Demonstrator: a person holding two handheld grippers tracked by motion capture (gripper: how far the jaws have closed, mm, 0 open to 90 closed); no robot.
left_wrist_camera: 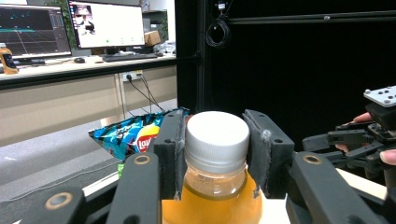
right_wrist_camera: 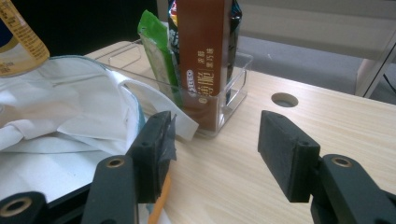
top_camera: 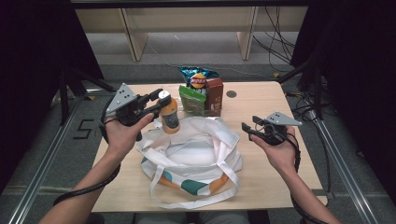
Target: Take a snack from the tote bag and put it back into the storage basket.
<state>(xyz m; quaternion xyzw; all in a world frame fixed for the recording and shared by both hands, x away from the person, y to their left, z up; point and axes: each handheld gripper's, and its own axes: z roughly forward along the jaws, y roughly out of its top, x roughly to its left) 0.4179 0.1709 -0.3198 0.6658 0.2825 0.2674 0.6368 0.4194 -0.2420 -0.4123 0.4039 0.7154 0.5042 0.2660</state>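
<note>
left gripper (top_camera: 156,103) clamped on the white cap of the orange drink bottle (top_camera: 169,114), held upright in the air over the far left rim of the white tote bag (top_camera: 196,149) (bag mouth gaping, handles trailing toward the near table edge). right gripper (top_camera: 248,129) just off the bag's right side, jaws spread wide and holding nothing. beyond the bag, touching its far edge, a clear bin (right_wrist_camera: 233,93) with a brown box (top_camera: 215,95), green packet (top_camera: 191,99) and blue chip bag (top_camera: 198,77).

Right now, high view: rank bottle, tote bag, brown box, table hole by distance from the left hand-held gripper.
1. Bottle, clamped at its cap by the left hand-held gripper.
2. Tote bag, just below.
3. Brown box, toward the right.
4. Table hole, farthest right.
</note>
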